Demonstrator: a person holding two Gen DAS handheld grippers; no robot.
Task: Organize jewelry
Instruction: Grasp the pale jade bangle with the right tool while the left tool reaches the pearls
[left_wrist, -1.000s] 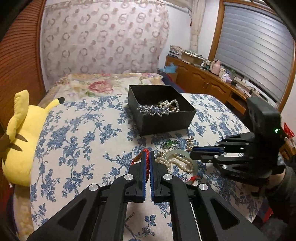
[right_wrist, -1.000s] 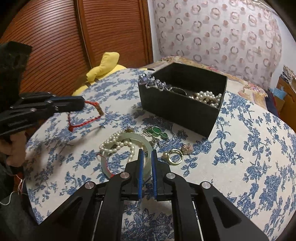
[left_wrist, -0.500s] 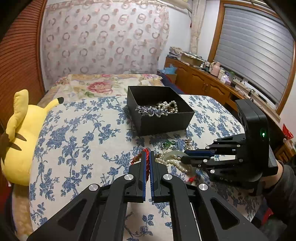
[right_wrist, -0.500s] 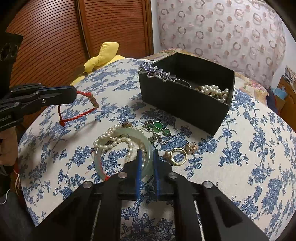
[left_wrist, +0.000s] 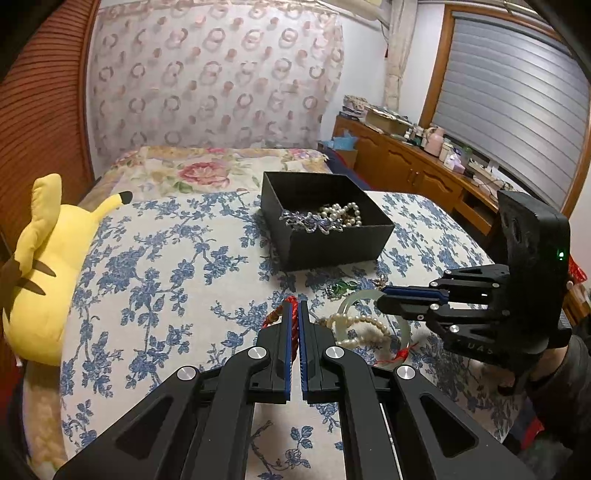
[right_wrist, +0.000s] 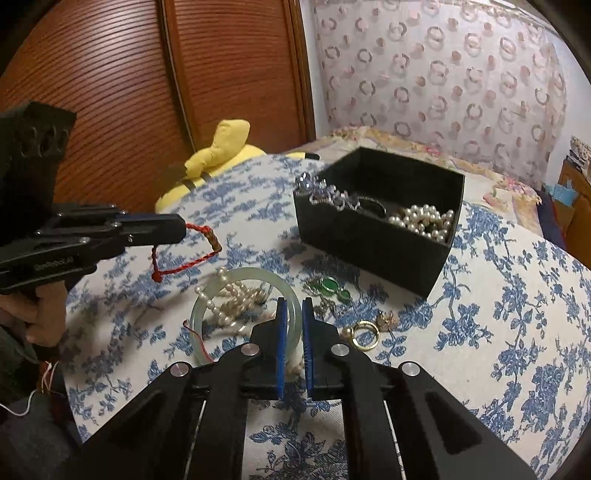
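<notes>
Nearest the camera, the left claw (left_wrist: 294, 314) is clamped on a red cord bracelet (right_wrist: 184, 254), lifted clear of the surface (right_wrist: 517, 295) on the near-left side of the black box (right_wrist: 373, 240). The right claw (right_wrist: 293, 310) has its jaws narrowly apart astride the rim of the jade bangle (right_wrist: 240, 314); whether it grips yet I cannot tell. Pearls (right_wrist: 236, 299) tangle through the bangle; green pendant (right_wrist: 330, 286) and gold ring (right_wrist: 365, 334) lie just before the box. Farther, the box already holds 2 visible pieces at least, a pearl strand (right_wrist: 424, 219) and a crystal piece (right_wrist: 325, 192). Roughly 5 items seem left.
</notes>
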